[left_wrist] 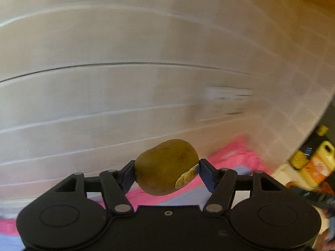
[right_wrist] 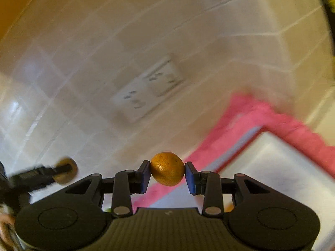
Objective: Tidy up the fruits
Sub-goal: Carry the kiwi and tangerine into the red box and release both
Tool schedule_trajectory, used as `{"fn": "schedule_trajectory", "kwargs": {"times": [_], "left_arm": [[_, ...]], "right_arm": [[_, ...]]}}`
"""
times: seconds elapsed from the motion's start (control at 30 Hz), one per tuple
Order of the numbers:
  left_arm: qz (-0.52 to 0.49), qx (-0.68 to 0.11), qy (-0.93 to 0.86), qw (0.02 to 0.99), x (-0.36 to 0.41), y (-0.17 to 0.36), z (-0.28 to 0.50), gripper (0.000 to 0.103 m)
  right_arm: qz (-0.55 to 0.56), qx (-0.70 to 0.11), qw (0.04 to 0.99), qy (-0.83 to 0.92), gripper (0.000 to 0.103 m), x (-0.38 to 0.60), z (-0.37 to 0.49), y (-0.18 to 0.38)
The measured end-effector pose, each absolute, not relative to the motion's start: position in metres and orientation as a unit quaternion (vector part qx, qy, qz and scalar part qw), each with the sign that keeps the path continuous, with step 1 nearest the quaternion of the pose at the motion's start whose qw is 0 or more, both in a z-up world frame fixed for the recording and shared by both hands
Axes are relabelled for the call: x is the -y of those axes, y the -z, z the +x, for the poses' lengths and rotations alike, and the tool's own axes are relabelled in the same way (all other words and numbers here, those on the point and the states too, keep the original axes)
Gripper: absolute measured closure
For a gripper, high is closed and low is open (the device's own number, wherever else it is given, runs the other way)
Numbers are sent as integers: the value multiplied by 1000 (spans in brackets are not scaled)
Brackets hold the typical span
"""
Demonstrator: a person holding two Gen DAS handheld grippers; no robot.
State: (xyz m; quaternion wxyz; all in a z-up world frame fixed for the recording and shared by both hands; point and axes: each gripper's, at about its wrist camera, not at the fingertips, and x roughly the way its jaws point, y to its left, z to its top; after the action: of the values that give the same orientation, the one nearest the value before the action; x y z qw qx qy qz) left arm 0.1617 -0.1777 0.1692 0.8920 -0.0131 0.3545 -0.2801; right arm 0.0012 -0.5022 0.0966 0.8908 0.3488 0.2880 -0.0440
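Observation:
My left gripper (left_wrist: pixel 166 172) is shut on a brown-green kiwi (left_wrist: pixel 165 165) with a yellow sticker, held in the air in front of a white tiled wall. My right gripper (right_wrist: pixel 167 174) is shut on a small orange mandarin (right_wrist: pixel 167 171), also held up facing the wall. At the left edge of the right wrist view, the left gripper with the kiwi (right_wrist: pixel 66 170) shows blurred. A pink-edged cloth (right_wrist: pixel 282 121) lies below and to the right, with a white surface (right_wrist: pixel 272 167) on it.
The tiled wall (left_wrist: pixel 125 83) carries a white double socket (right_wrist: pixel 146 87). Bottles and a yellow-orange jug (left_wrist: pixel 318 163) stand at the far right of the left wrist view. The pink cloth (left_wrist: pixel 236 154) also shows behind the kiwi.

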Motion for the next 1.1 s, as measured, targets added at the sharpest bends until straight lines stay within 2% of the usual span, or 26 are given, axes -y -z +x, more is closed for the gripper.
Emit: {"fn": "schedule_trajectory", "kwargs": {"times": [0.13, 0.3, 0.47, 0.8, 1.1], "left_arm": [[10, -370, 337, 865, 247, -148, 154, 27], [49, -420, 392, 817, 335, -91, 151, 27], [76, -464, 429, 771, 389, -39, 143, 27], [130, -493, 428, 747, 435, 21, 145, 27], [128, -508, 420, 741, 435, 40, 156, 27]], "right_arm": [[355, -305, 880, 83, 65, 530, -19, -67], [370, -338, 857, 118, 65, 545, -37, -18], [370, -370, 840, 140, 65, 541, -39, 28], [402, -378, 820, 153, 65, 527, -34, 85], [408, -375, 820, 143, 65, 521, -27, 93]]}}
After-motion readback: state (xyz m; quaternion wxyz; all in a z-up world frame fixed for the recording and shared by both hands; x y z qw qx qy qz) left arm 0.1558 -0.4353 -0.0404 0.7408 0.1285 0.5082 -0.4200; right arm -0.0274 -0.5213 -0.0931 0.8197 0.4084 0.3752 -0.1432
